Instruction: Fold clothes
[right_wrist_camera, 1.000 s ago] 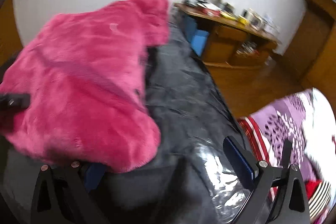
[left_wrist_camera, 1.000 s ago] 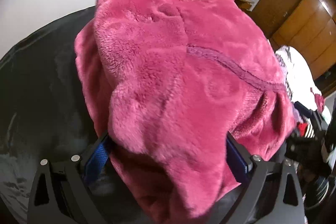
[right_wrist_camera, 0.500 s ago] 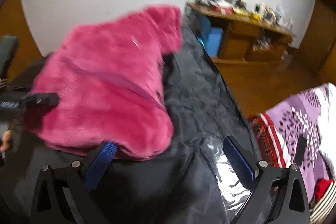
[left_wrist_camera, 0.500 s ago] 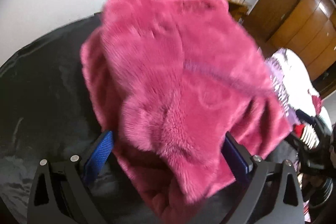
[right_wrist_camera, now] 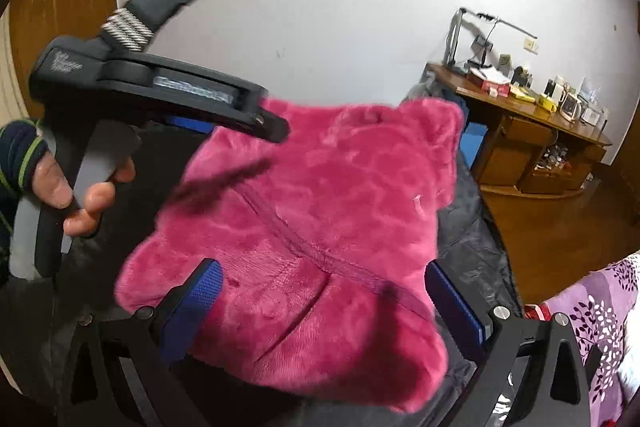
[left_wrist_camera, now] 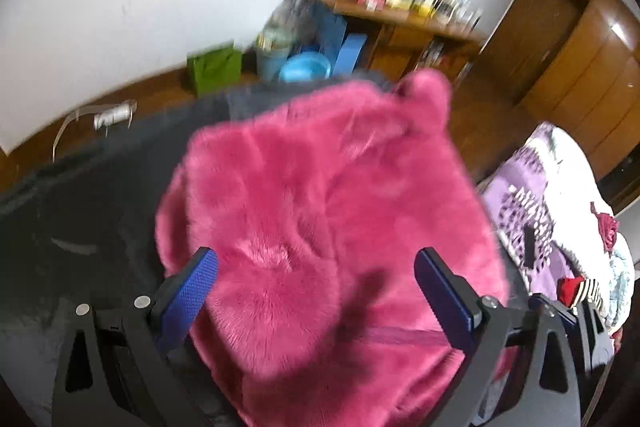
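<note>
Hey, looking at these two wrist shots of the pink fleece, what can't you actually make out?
- Left wrist view: motion blur smears the pink fleece and the items on the wooden desk.
- Both views: the fleece's near edge drops behind each tool's frame, so its full shape is hidden.
- Right wrist view: the left tool is seen side-on, its pads hidden.
- Right wrist view: the desk items are too small to identify.

A lived-in home bedroom is suggested: patterned bedding (right_wrist_camera: 600, 311), cluttered wooden desk (right_wrist_camera: 516, 99) (wardrobe doors (left_wrist_camera: 592, 75) too).
</note>
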`<state>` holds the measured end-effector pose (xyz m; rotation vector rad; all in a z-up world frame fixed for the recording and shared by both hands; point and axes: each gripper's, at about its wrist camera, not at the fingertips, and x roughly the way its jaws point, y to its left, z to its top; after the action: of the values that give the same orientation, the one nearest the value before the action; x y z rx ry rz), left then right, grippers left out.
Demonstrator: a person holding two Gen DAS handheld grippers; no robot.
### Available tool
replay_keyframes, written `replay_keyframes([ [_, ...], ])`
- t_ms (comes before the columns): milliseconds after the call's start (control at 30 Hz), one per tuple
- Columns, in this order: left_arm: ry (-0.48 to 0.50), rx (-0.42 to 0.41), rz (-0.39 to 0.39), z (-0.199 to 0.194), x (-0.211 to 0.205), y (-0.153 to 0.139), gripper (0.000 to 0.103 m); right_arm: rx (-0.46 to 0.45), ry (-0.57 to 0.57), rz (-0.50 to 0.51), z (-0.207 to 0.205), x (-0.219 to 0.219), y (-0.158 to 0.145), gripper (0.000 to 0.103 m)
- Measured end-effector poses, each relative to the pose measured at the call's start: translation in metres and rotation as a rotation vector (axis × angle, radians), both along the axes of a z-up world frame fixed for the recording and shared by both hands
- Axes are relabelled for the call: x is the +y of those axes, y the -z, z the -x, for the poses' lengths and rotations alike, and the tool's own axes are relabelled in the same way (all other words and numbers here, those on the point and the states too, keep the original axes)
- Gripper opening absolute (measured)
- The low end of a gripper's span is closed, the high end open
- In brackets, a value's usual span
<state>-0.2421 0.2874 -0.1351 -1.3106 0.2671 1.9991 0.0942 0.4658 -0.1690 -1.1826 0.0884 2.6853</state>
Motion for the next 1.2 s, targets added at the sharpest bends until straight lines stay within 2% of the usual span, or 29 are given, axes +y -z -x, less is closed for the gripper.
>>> replay_keyframes([
  [67,-0.015,-0.013,0.033,0.008,0.003,0.017,0.100,-0.049,0.026,0.026,0.007,0.008,0.014,0.102],
  [133,-0.013,-0.038,0.032,0.012,0.000,0.024,0.101,-0.108,0.058,0.069,0.012,0.017,0.034,0.102],
  [233,0.002,-0.090,0.024,0.020,0.000,0.035,0.101,-0.145,0.066,0.068,0.014,0.023,0.057,0.103],
  [400,-0.017,-0.088,-0.017,0.016,-0.012,0.045,0.103,-0.150,0.064,0.038,0.016,0.019,0.063,0.103],
  [567,-0.020,-0.070,-0.005,0.013,-0.012,0.042,0.103,-0.162,0.071,0.052,0.016,0.018,0.063,0.103],
  [700,-0.063,-0.056,0.048,0.002,-0.017,0.031,0.103,-0.179,0.091,0.071,0.018,0.020,0.061,0.103],
  [800,-0.105,0.011,0.105,-0.013,-0.025,0.014,0.103,-0.169,0.097,0.079,0.017,0.021,0.057,0.103],
  [900,-0.137,0.098,0.119,-0.032,-0.036,-0.008,0.103,-0.132,0.104,0.106,0.006,0.024,0.050,0.103],
  [1133,-0.192,0.166,0.022,-0.069,-0.071,-0.061,0.103,-0.120,0.121,0.175,-0.014,0.023,0.032,0.103],
  [1200,-0.195,0.197,0.006,-0.067,-0.068,-0.066,0.103,-0.115,0.126,0.199,-0.023,0.019,0.025,0.103],
])
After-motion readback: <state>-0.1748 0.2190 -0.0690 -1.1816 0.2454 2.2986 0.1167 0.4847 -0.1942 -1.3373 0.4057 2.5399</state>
